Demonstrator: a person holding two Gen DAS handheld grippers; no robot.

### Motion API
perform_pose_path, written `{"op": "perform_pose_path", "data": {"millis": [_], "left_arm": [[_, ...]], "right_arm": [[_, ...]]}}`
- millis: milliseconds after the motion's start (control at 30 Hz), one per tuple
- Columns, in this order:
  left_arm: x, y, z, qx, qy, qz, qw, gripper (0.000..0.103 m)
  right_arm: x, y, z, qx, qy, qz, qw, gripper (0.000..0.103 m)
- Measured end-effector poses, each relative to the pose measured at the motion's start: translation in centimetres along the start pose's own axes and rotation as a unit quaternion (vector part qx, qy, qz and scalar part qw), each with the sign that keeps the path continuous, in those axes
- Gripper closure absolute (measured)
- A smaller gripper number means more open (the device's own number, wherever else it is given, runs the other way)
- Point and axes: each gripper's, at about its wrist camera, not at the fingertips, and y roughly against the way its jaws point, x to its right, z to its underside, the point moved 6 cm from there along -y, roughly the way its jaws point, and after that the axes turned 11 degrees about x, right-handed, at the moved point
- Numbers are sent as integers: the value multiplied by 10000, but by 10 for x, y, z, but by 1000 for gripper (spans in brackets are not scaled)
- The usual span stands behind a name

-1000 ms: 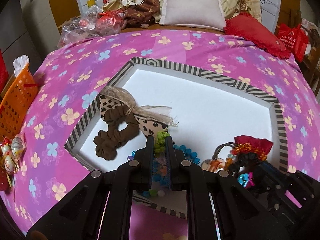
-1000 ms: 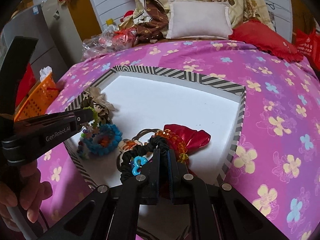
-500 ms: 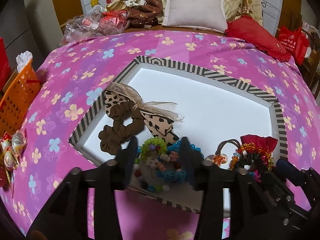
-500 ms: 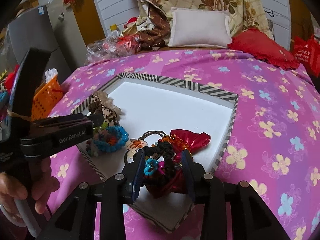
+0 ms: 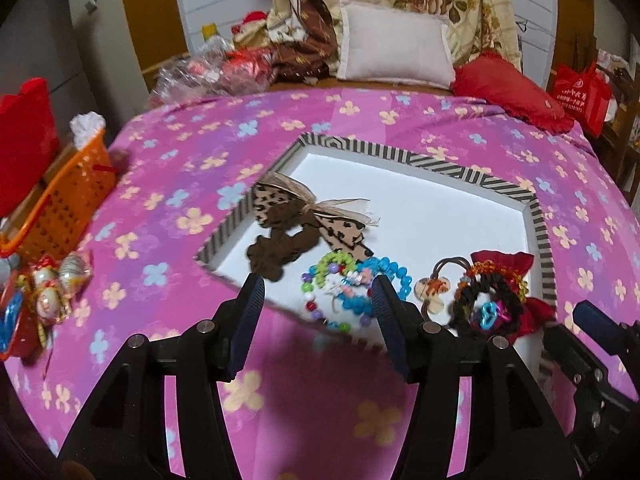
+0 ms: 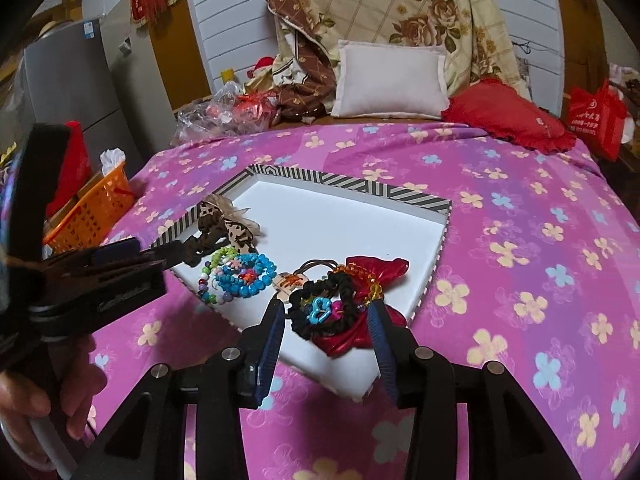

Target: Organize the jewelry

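A white tray with a striped rim [image 5: 448,163] [image 6: 360,188] lies on the pink flowered bedspread. In it lie a leopard bow on a brown scrunchie [image 5: 296,224] [image 6: 224,226], a pile of bead bracelets [image 5: 352,288] [image 6: 240,276], a round-charm hair tie [image 5: 434,290] [image 6: 290,282] and a black scrunchie on a red bow [image 5: 492,300] [image 6: 336,304]. My left gripper [image 5: 318,300] is open and empty, above the tray's near edge by the beads. My right gripper [image 6: 326,322] is open and empty, straddling the black scrunchie from above.
An orange basket [image 5: 68,196] [image 6: 92,208] stands off the bed's left edge, with small trinkets [image 5: 48,292] in front of it. A white pillow [image 5: 394,52], a red cushion [image 5: 508,88] and plastic bags [image 5: 208,72] lie at the far end.
Both grippers have opened and let go: the left dropped the green bead bracelet onto the bead pile, the right released the black scrunchie. Both have pulled back and up from the tray.
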Motion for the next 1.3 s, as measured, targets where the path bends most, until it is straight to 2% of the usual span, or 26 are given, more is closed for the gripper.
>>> {"op": "perform_pose_path", "data": {"millis": [133, 400, 533, 667, 900, 1033, 1300], "left_arm": [[-11, 25, 7, 153, 88, -61, 9998, 47], [-36, 62, 17, 502, 277, -221, 9981, 47], [-39, 66, 18, 587, 310, -247, 9975, 47], [-42, 65, 16, 621, 467, -161, 9968, 47], [-39, 61, 19, 703, 301, -273, 9967, 47], [-42, 55, 24, 594, 361, -288, 9972, 47], [-39, 55, 26, 611, 303, -314, 9972, 47]], "right_arm": [[-7, 14, -1, 156, 43, 70, 9998, 40], [-23, 30, -11, 383, 265, 69, 9989, 35], [-25, 32, -12, 474, 398, 151, 9980, 25], [-20, 29, -7, 446, 470, 292, 9975, 25], [-7, 26, -1, 390, 301, 382, 9981, 25], [-4, 28, 0, 455, 231, 404, 9979, 14], [-5, 29, 0, 471, 286, 470, 9974, 13]]}}
